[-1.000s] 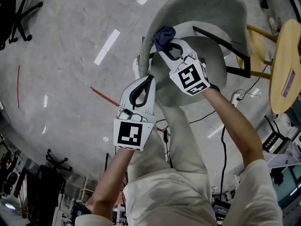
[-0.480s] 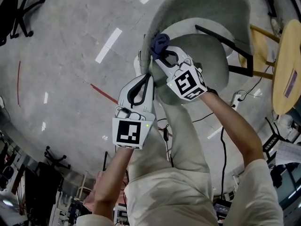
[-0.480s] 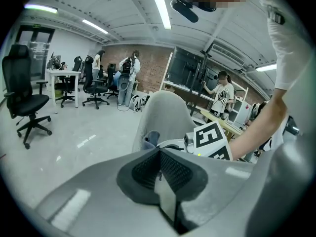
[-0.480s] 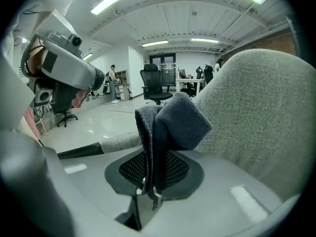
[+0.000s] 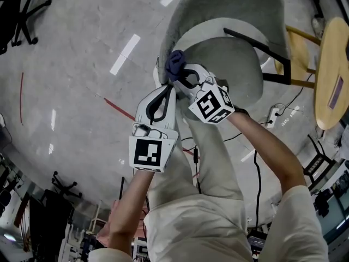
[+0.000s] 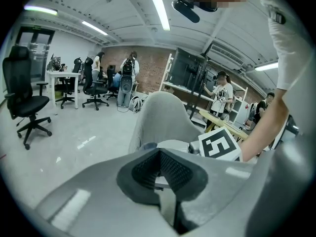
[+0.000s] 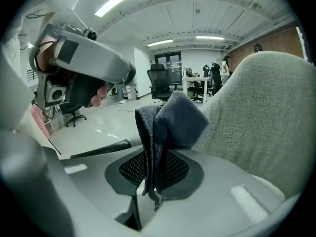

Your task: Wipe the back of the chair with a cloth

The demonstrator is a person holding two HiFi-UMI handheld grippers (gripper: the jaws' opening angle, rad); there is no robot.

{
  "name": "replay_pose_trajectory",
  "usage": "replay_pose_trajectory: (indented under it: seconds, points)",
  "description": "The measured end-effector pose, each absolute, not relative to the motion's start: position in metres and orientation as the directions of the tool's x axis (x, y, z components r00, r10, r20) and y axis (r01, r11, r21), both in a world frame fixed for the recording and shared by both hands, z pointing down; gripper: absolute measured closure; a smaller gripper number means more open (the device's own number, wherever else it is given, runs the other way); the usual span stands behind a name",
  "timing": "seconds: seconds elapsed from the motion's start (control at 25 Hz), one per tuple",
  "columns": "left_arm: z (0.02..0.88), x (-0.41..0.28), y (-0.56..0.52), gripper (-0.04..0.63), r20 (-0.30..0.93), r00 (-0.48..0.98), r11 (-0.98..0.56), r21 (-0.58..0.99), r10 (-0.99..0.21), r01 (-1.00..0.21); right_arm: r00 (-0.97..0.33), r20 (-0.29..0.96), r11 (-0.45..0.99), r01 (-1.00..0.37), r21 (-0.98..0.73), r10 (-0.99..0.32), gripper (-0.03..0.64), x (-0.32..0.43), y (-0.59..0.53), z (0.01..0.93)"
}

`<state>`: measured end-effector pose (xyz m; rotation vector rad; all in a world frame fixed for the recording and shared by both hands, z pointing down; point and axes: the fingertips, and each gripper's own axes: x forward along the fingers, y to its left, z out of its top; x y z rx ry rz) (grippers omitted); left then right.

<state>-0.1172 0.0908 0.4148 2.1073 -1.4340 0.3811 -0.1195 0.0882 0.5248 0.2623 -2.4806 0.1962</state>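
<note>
A grey upholstered chair has a curved back [image 5: 229,4] around its round seat [image 5: 223,59]. My right gripper [image 5: 179,73] is shut on a folded dark blue cloth [image 5: 174,63], which presses against the left edge of the chair back. In the right gripper view the cloth [image 7: 170,117] stands up from the shut jaws [image 7: 153,169], touching the chair back [image 7: 261,107]. My left gripper [image 5: 173,89] hovers just below and left of the right one, shut and holding nothing. In the left gripper view its jaws [image 6: 160,169] point at the chair back [image 6: 160,115].
A wooden stool [image 5: 332,75] stands right of the chair. A black office chair [image 5: 19,15] is far left. Cables [image 5: 259,162] and a red floor line [image 5: 120,111] run near the person's legs [image 5: 210,162]. People stand by the shelves [image 6: 224,95].
The right gripper has slid the cloth down and to the left along the chair back's left edge. The left gripper has barely shifted.
</note>
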Motion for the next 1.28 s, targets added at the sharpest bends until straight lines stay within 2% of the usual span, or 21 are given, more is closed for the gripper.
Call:
replay_pose_trajectory:
  seconds: [0.12,0.2,0.56,0.72,0.96,1.28]
  points:
    - [0.416,-0.113,0.093,0.594,0.523,0.394,-0.284,0.280,-0.756,-0.917,-0.787,0.604,0.967,-0.233,-0.107,-0.123,0.540,-0.116,0.098,0.524]
    - [0.414,-0.109,0.092,0.594,0.522,0.408,-0.295,0.289,-0.749,-0.911,-0.784,0.606,0.949,-0.279,-0.149,-0.135,0.541,-0.109,0.097,0.523]
    - [0.408,-0.085,0.082,0.594,0.514,0.478,-0.371,0.302,-0.713,-0.878,-0.733,0.600,0.847,-0.506,-0.164,-0.321,0.541,-0.061,0.066,0.504]
    - [0.408,-0.070,0.074,0.594,0.516,0.518,-0.416,0.308,-0.682,-0.856,-0.660,0.602,0.725,-0.663,-0.186,-0.449,0.541,-0.027,0.042,0.500]
    - [0.415,-0.044,0.061,0.594,0.525,0.591,-0.499,0.324,-0.612,-0.804,-0.528,0.611,0.542,-0.820,-0.185,-0.590,0.541,0.031,0.016,0.508]
    - [0.426,-0.016,0.049,0.594,0.532,0.667,-0.595,0.333,-0.521,-0.731,-0.306,0.644,0.227,-0.952,-0.205,-0.701,0.541,0.117,-0.002,0.528]
